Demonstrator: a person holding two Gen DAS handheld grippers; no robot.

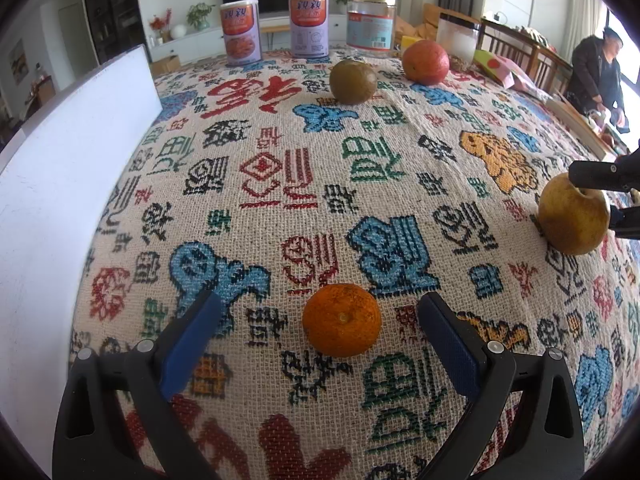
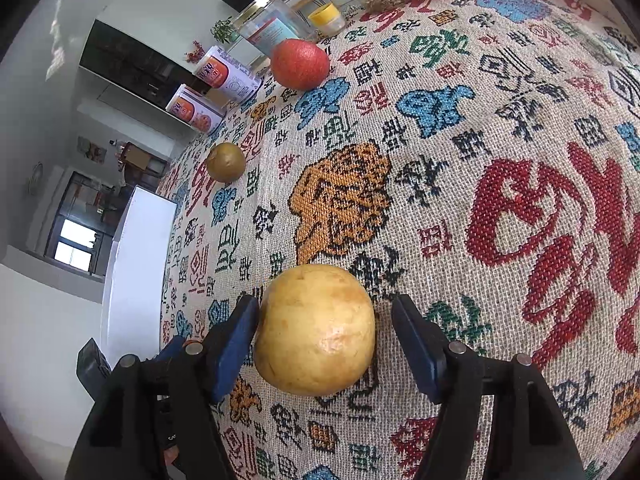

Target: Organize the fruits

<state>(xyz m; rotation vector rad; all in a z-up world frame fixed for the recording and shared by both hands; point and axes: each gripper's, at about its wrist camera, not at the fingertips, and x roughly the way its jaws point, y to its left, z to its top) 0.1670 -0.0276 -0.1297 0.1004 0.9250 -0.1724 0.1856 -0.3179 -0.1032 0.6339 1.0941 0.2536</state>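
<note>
**Right wrist view: jaws straddle a yellow pear; left jaws wide around a tangerine**

Right wrist view shows the right gripper with its jaws partly open around a yellow pear. The left blue pad sits against or just beside the fruit's side, while the right pad stands clear of it with cloth showing in the gap, so the pear is between the jaws but not clamped. It rests on the patterned tablecloth.

In the left wrist view the left gripper has its jaws spread wide, with a small orange tangerine lying on the cloth between the two blue pads, touching neither. At the right edge of that view the pear and the dark fingers of the right gripper appear again, well apart from the tangerine.

Farther out across the table, a brownish-green round fruit and a red-orange fruit sit near each other. Behind them, along the far edge, stand two printed cans, a clear jar with a gold lid and a clear container. A white board stands along the table's left side. A person in dark clothes is at the far right, beside the window.
</note>
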